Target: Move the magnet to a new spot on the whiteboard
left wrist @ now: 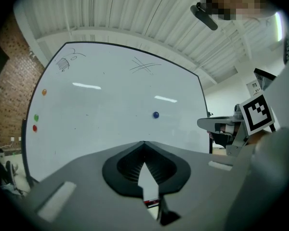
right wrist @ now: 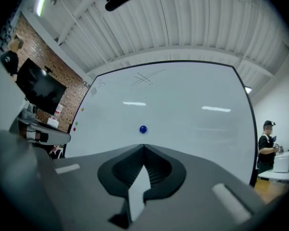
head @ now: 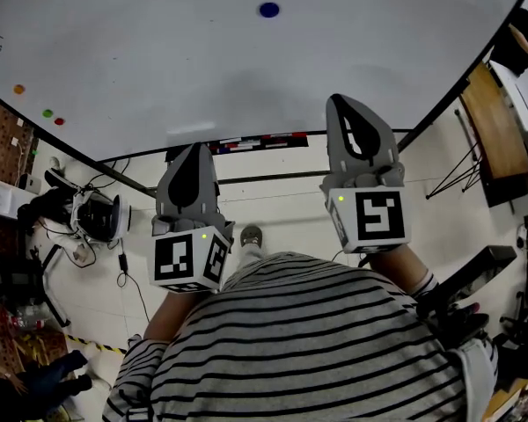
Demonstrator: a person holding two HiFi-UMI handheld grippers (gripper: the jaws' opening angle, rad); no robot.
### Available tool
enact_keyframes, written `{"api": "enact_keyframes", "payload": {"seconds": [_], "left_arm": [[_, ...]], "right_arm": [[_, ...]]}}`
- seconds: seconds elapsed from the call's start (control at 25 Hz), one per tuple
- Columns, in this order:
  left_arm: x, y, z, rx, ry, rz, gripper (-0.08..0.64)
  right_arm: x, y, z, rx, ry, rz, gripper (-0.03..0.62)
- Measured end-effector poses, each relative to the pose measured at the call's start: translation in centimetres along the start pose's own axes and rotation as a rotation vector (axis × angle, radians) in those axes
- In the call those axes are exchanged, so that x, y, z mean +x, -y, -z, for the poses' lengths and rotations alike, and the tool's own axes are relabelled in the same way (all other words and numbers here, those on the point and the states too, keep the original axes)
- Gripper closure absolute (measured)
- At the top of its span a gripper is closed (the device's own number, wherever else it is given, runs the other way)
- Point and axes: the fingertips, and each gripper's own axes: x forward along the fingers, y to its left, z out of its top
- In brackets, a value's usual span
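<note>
A small round blue magnet (head: pixel 268 10) sticks to the big whiteboard (head: pixel 158 69), high up and near its middle. It also shows as the blue magnet (left wrist: pixel 156 115) in the left gripper view and as the blue magnet (right wrist: pixel 143 129) in the right gripper view. My left gripper (head: pixel 196 146) is shut and empty, well short of the board. My right gripper (head: pixel 337 98) is also shut and empty, pointing at the board below and right of the magnet. From their own cameras, the left gripper (left wrist: pixel 144 142) and the right gripper (right wrist: pixel 143 146) have tips that meet with nothing between them.
Orange (head: pixel 18 89), green (head: pixel 47 112) and red (head: pixel 59 121) magnets sit at the board's left edge, near pen scribbles. A tray with markers (head: pixel 260 141) runs under the board. Gear and cables (head: pixel 97 216) lie on the floor left. A wooden desk (head: pixel 493 121) and a person (head: pixel 517 38) are at the right.
</note>
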Motion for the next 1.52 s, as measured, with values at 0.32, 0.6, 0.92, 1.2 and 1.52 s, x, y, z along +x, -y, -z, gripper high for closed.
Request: {"api": "enact_keyframes", "payload": {"seconds": [0.32,0.6,0.92,1.2,1.52], "left_arm": [[-6.1,3.7,-0.5,0.023,-0.006,-0.01,0.545],[-7.7,3.8,-0.7,0.015,0.01,0.03,0.545],[-9.2,0.4,-1.6,-0.013,0.011,0.063,0.545],[-10.1,-0.7,-1.6,-0.039,0.008,0.093,0.545],[-10.7,-1.5,-1.6,-0.04,-0.002,0.109,0.545]], "right_arm": [[-7.5,-1.3,1.4,0.077,-0.079,-0.056,0.592],[-9.5,-3.2,1.1,0.093,-0.097,-0.051,0.592],[-8.3,-8.4,0.6,0.072,-0.117,-0.056,0.592],[-8.3,-10.9,-0.4,0.042,-0.12,-0.053,0.592],[-7.8,-12.2,-1.1,0.025,-0.107,-0.051,0.592]]}}
